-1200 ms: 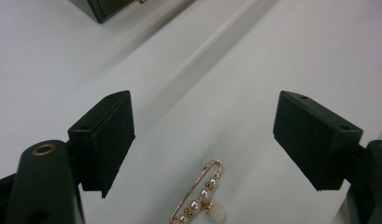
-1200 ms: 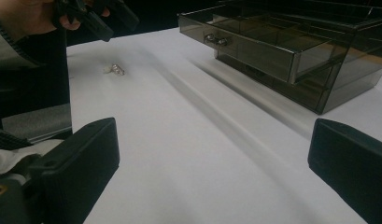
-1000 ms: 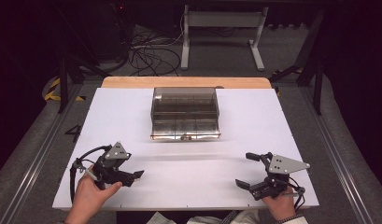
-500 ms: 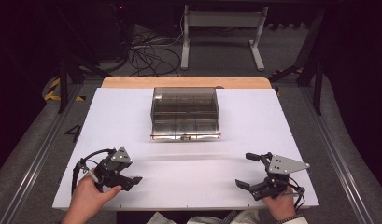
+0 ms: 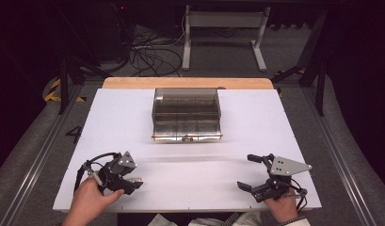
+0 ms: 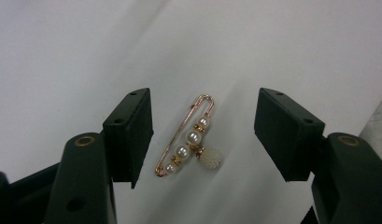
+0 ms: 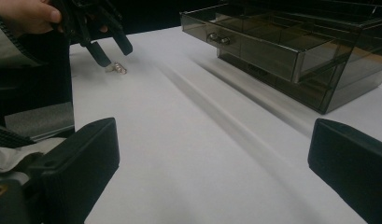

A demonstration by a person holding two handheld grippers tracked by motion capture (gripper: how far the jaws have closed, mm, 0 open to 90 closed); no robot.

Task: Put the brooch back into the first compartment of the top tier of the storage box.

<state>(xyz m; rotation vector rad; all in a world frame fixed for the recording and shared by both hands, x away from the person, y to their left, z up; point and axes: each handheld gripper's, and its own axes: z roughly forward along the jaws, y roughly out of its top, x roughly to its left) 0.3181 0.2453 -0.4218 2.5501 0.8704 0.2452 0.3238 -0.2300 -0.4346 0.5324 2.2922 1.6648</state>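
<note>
A gold safety-pin brooch [image 6: 186, 140] with pearls and a small beaded drop lies flat on the white table top. My left gripper [image 6: 203, 126] points down over it, one jaw on each side. The jaws have just been closing, but the pads stand clear of the pin, so the gripper is open. In the high view the left gripper [image 5: 132, 181] is at the front left with the brooch [image 5: 136, 179] at its tips. My right gripper [image 5: 245, 172] rests open at the front right with nothing between its jaws. The right gripper view shows the left gripper [image 7: 107, 49] above the brooch [image 7: 117, 69].
A smoky transparent drawer box [image 5: 186, 115] stands at the table's back middle, its top drawer [image 7: 254, 39] pulled out and divided into compartments. The white sheet [image 5: 204, 169] ends at the front edge close to both hands. Dark floor, cables and stands lie beyond.
The left gripper has shifted slightly toward the front edge and tipped down over the brooch, and its jaws have narrowed around it. The right gripper has stayed put.
</note>
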